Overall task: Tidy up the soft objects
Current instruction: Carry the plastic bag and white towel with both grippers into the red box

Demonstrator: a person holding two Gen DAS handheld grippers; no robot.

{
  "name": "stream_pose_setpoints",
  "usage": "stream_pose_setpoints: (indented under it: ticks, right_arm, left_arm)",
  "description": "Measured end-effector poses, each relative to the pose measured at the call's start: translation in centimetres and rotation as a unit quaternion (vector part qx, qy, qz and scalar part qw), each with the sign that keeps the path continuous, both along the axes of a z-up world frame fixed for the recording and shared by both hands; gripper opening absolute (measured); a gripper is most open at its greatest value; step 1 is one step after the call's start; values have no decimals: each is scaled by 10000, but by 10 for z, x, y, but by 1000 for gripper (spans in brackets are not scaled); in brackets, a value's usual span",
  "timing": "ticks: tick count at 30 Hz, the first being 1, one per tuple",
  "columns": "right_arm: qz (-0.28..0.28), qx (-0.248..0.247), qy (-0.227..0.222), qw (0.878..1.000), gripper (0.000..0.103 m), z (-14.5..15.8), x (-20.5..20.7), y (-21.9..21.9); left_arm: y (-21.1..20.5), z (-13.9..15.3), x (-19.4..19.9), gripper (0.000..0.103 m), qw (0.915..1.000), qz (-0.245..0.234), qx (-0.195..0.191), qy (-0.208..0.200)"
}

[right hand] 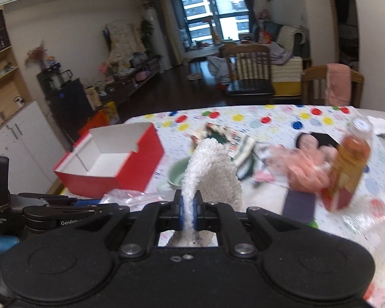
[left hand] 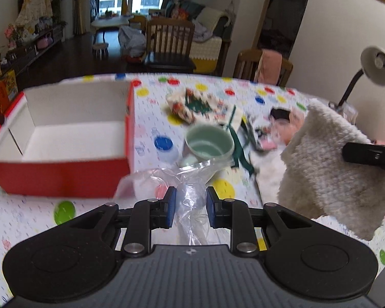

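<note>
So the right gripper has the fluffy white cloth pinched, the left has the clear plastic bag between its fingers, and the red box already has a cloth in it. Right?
Not quite: the red box is empty, as the right wrist view shows. The right gripper does pinch the fluffy white cloth, and the clear plastic bag sits between the left gripper fingers.

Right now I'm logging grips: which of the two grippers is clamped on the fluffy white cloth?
The right gripper: its blue pads pinch the fluffy white cloth tight. The left gripper has only a clear plastic bag between its pads.
</note>
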State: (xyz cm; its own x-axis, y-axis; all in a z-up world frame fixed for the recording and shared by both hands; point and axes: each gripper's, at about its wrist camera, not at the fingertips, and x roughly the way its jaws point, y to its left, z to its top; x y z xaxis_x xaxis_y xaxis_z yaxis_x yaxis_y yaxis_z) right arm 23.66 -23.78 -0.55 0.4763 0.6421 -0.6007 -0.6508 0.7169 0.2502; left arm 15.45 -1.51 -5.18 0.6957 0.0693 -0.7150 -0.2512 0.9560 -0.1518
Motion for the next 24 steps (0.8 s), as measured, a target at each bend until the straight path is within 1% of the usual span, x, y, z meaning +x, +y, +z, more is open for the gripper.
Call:
stream_pose_setpoints:
  ticks: [5, 11, 17, 24]
  right_arm:
    - [205, 47, -208, 9996, 6, 20, 4, 30]
    - [377, 127, -269, 9988, 6, 35, 13, 78]
    - [650, 93, -398, 9970, 6, 41, 16, 137]
    - [884, -2, -445, 9951, 6, 37, 18, 206]
  left_arm:
    - [26, 25, -5, 24, 9988, 155, 154, -429]
    - [70, 44, -4, 24, 9973, 283, 218, -641]
    - [118, 50, -2, 24, 9964, 363, 350, -676]
    - [173, 46, 1, 24, 9964, 446, 462, -547]
